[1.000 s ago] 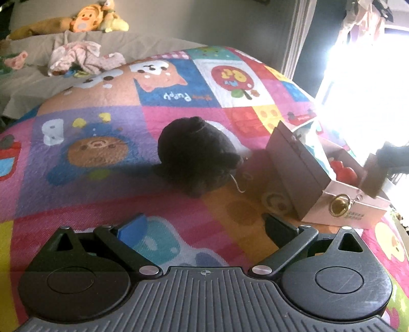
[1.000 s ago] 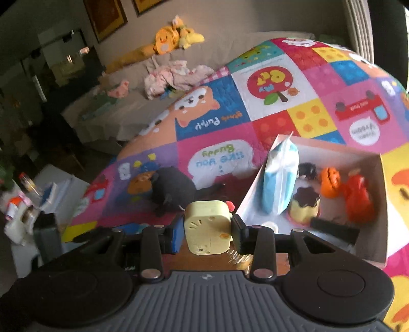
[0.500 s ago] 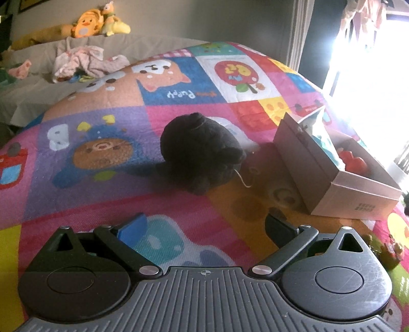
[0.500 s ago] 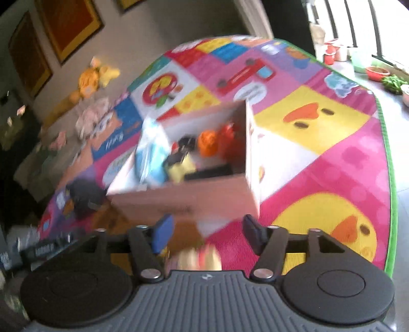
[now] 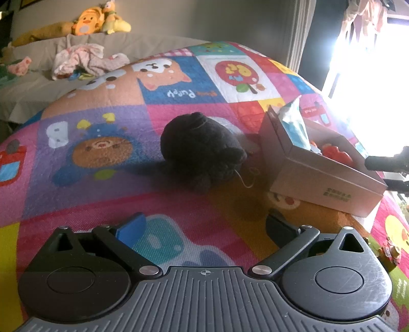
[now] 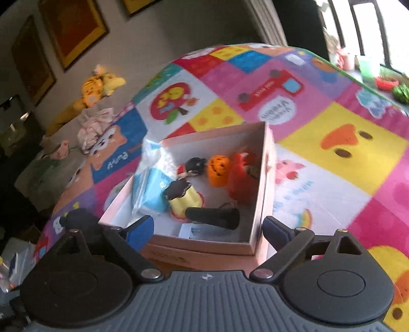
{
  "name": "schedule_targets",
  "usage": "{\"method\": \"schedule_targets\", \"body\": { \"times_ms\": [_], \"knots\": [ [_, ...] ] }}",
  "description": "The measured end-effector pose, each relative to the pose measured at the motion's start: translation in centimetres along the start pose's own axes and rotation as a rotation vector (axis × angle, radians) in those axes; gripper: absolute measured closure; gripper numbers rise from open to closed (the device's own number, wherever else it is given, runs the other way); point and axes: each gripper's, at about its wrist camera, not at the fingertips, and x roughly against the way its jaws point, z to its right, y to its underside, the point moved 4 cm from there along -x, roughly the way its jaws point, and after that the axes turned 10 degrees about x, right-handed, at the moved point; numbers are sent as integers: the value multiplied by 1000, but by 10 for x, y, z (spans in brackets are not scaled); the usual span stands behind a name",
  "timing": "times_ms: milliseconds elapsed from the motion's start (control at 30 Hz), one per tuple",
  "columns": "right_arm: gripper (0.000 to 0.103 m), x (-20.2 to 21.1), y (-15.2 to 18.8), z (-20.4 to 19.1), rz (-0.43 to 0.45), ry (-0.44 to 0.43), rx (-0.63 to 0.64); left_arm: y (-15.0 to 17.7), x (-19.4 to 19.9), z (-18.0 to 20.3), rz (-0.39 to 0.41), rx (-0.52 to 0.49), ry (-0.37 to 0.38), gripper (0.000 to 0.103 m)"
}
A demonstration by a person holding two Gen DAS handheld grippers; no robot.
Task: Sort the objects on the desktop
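A black plush toy lies on the colourful play mat, just left of an open pink box. My left gripper stands open and empty above the mat, short of the plush. My right gripper hovers at the near wall of the box; its jaws are opening wide with nothing between them. Inside the box lie a blue tissue pack, a yellow pudding toy, a black cylinder, an orange pumpkin and a red plush. The black plush shows left of the box.
A small toy lies on the mat by the box's near corner, partly hidden. A grey sofa behind the mat holds crumpled clothes and yellow plush toys. Bowls and greens sit past the mat's green edge.
My right gripper, shut on a yellow block toy a second ago, has swung to the box's near side and opened; the toy has left its jaws. The left gripper stayed put.
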Motion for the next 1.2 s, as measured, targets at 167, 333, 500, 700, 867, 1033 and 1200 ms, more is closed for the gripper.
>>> {"method": "schedule_targets", "body": {
  "times_ms": [167, 333, 500, 700, 867, 1033, 1200],
  "knots": [
    [3, 28, 18, -6, 25, 70, 82, 0, 0, 0, 1, 1, 1, 0],
    [0, 57, 66, -8, -33, 122, 135, -5, 1, 9, 29, -60, 28, 0],
    [0, 55, 99, -24, -71, 141, 197, -49, 2, 35, 207, -180, -7, 0],
    [0, 44, 101, -25, -125, 125, 195, -99, -45, 56, 212, -258, -165, 0],
    [0, 46, 99, -19, -103, 93, 150, -87, -85, 45, 68, -335, -250, 0],
    [0, 47, 99, -19, -100, 90, 141, -65, -43, 8, 75, -236, -221, 0],
    [0, 47, 99, -19, -99, 89, 140, -38, 6, -30, 82, -134, -231, 0]
  ]
}}
